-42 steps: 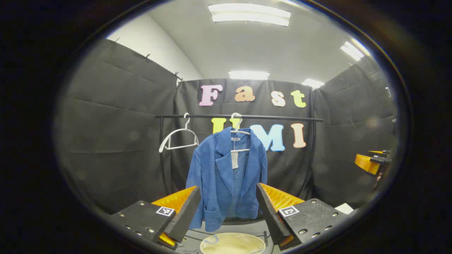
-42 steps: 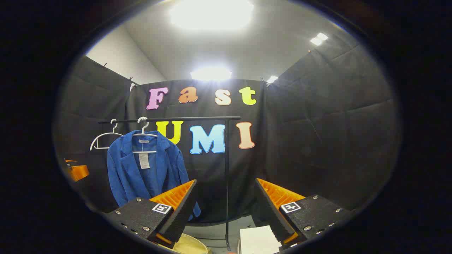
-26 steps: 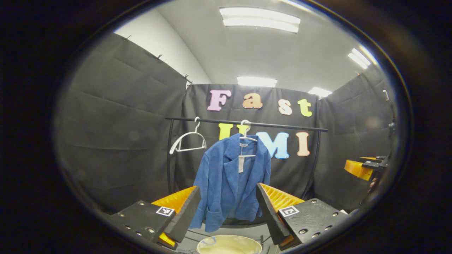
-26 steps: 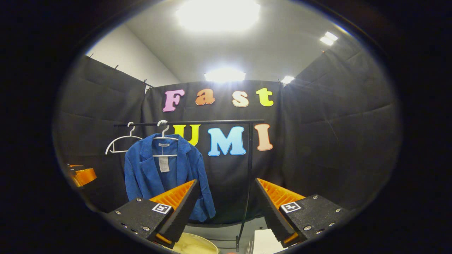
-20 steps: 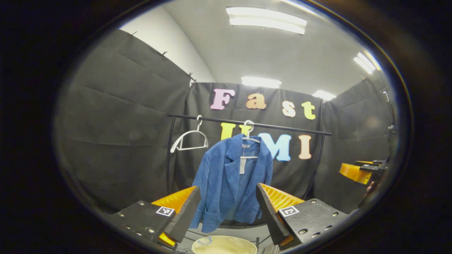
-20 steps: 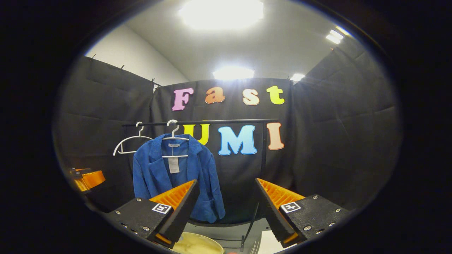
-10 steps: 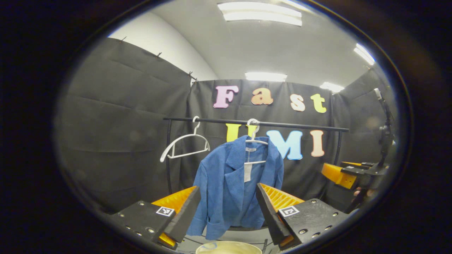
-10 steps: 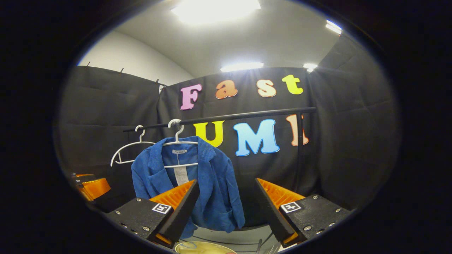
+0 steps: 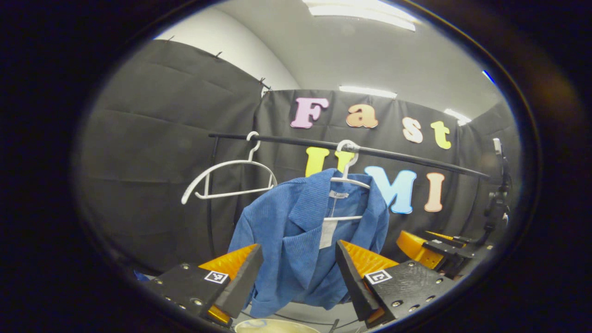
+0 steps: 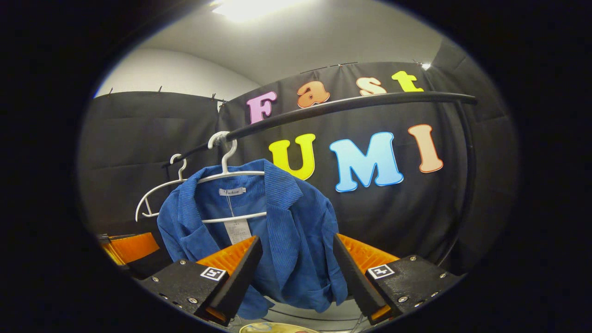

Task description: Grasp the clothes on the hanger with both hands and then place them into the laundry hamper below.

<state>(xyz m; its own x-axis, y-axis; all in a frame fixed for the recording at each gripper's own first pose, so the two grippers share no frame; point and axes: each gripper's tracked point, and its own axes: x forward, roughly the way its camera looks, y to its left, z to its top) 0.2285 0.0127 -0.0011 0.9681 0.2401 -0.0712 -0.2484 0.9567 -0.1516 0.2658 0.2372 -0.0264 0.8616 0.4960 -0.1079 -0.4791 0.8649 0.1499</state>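
Observation:
A blue corduroy jacket (image 9: 296, 236) (image 10: 296, 231) hangs on a white hanger (image 9: 348, 172) (image 10: 226, 172) from a black rail (image 9: 407, 159) (image 10: 351, 104). My left gripper (image 9: 298, 277) is open in front of the jacket's lower half, a short way off. My right gripper (image 10: 296, 273) is open too, facing the jacket's right front panel. The right gripper (image 9: 430, 245) also shows at the right of the left gripper view, and the left gripper (image 10: 129, 247) at the left of the right gripper view. The pale rim of the laundry hamper (image 9: 276, 325) (image 10: 273, 327) peeks in below the jacket.
An empty white hanger (image 9: 226, 173) (image 10: 155, 196) hangs on the rail left of the jacket. The rail's black upright (image 10: 467, 185) curves down at the right. Black cloth walls close in on all sides.
Both grippers have moved closer to the jacket, which now looks larger in both views. The right gripper has swung left to face it. Both stay open.

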